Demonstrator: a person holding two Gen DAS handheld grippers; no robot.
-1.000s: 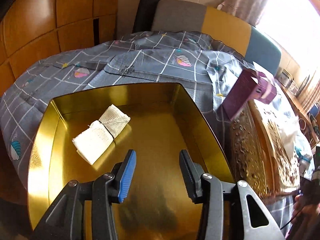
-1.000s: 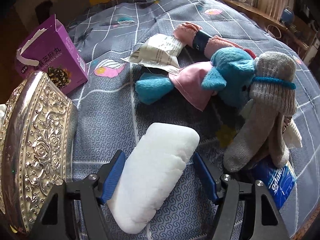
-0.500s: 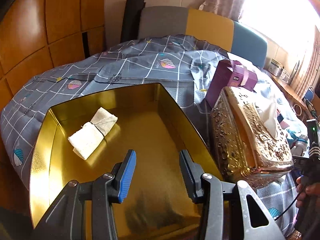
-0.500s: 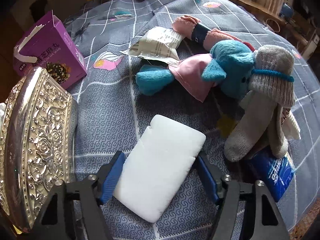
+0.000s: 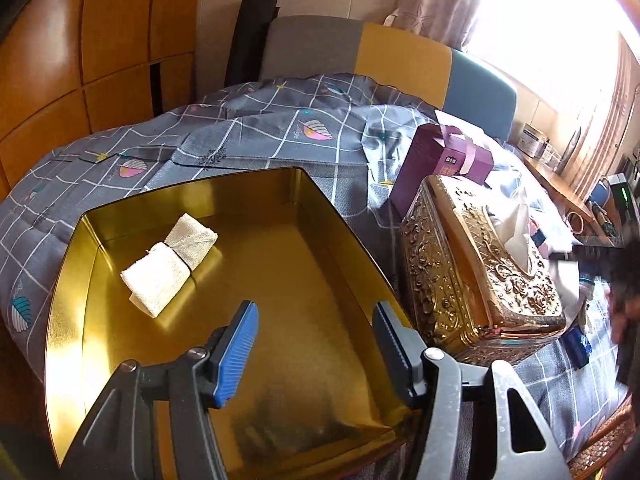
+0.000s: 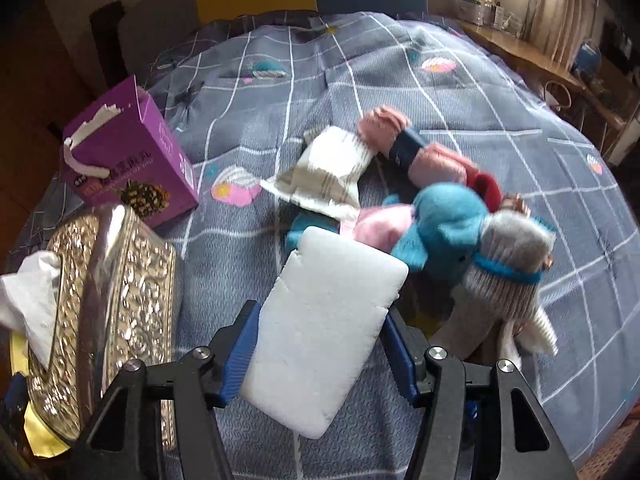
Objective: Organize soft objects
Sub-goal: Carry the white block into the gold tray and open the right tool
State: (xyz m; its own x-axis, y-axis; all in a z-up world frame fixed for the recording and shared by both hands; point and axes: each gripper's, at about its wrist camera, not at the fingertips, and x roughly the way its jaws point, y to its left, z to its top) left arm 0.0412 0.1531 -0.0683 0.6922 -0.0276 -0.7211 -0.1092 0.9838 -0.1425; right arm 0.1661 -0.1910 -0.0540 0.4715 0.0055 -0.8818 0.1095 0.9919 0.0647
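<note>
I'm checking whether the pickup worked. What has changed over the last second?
The right gripper, shut on the white rectangular sponge, has lifted it off the grey checked bedspread and up in front of the blue plush toy. The left gripper stays open over the gold metal tin, and the folded cream cloth remains inside.

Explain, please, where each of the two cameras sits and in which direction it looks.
Left wrist: sits behind the left gripper, looks along its open fingers into the gold tin holding a rolled white cloth.
Right wrist: sits behind the right gripper, looks across the bed at plush toys; its fingers clamp a white sponge.
Shared: the embossed tissue box, the purple box and the grey bedspread.
</note>
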